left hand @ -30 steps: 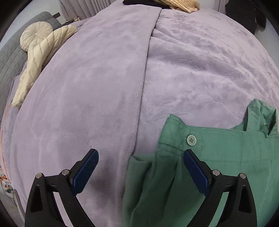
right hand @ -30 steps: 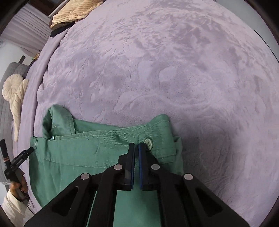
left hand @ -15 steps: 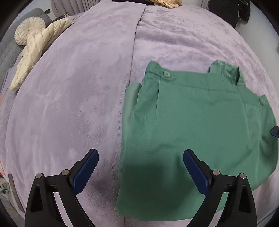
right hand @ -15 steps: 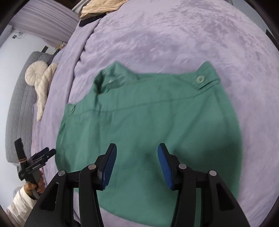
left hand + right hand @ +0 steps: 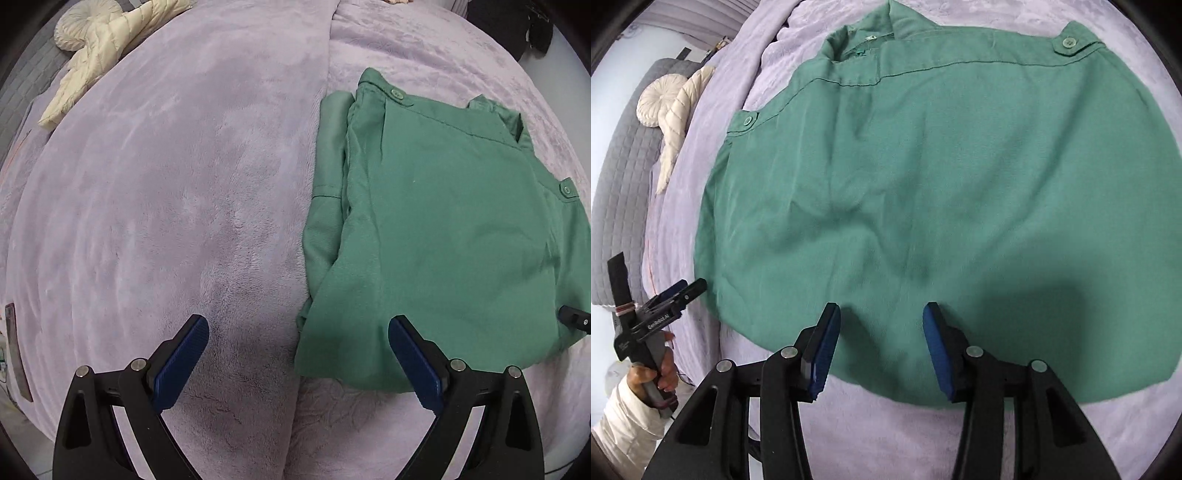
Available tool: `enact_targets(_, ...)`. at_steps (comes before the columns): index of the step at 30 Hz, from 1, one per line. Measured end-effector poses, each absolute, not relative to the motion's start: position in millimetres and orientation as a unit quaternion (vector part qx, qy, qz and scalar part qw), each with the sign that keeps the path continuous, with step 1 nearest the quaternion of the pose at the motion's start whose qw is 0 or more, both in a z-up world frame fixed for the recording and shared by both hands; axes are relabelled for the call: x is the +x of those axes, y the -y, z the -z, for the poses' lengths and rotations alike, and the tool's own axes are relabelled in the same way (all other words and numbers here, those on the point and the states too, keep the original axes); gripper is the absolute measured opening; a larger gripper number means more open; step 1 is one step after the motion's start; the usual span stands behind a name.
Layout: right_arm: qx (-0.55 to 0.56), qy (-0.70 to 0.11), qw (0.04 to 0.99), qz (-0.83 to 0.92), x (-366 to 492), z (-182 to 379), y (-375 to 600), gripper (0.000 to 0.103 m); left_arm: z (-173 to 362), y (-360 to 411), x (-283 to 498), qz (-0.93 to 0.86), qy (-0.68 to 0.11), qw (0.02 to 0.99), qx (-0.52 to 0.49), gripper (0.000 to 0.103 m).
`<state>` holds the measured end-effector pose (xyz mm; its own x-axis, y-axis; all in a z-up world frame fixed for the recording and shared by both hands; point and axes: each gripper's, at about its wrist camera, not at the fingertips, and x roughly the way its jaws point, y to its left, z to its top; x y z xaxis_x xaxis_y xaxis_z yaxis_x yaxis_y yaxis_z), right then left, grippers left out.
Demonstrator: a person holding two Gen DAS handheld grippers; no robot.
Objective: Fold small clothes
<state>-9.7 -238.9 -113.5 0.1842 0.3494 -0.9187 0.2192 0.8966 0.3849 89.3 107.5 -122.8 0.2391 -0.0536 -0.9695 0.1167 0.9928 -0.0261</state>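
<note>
Green shirt (image 5: 923,184) is folded in already, both my grippers (image 5: 881,343) (image 5: 297,365) hang open and empty, probably one more fold left.

The shirt (image 5: 443,229) is laid flat on the blanket (image 5: 166,221), at three o'clock in the left wrist view, its collar (image 5: 498,114) turned toward one o'clock. A folded-under layer is seen along its nine o'clock edge. The left gripper (image 5: 297,354) is held at six o'clock, over the shirt's near corner and the bare blanket beside it. The jacket (image 5: 96,59) is placed at eleven o'clock, well apart from the shirt. In the right wrist view the right gripper (image 5: 881,343) is found at six o'clock above the shirt's hem, with the left gripper at eight o'clock, just beside the shirt's edge
</note>
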Motion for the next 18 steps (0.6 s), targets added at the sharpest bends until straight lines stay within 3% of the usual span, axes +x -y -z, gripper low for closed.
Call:
enact_targets(4, 0.230, -0.634, 0.737, -0.038, -14, 103, 229, 0.062, 106, -107, 83, 0.067, -0.590, 0.804, -0.004, 0.099)
enact_targets(8, 0.240, -0.632, 0.736, -0.035, -18, 100, 221, 0.064, 96, -111, 88, 0.071, -0.582, 0.810, -0.014, 0.102)
enact_targets(12, 0.243, -0.631, 0.736, -0.036, -22, 95, 212, 0.080, 91, -112, 92, 0.068, -0.579, 0.812, -0.026, 0.102)
enact_targets(18, 0.276, -0.622, 0.731, -0.056, -20, 92, 193, 0.080, 104, -124, 101, 0.064, -0.602, 0.795, -0.035, 0.102)
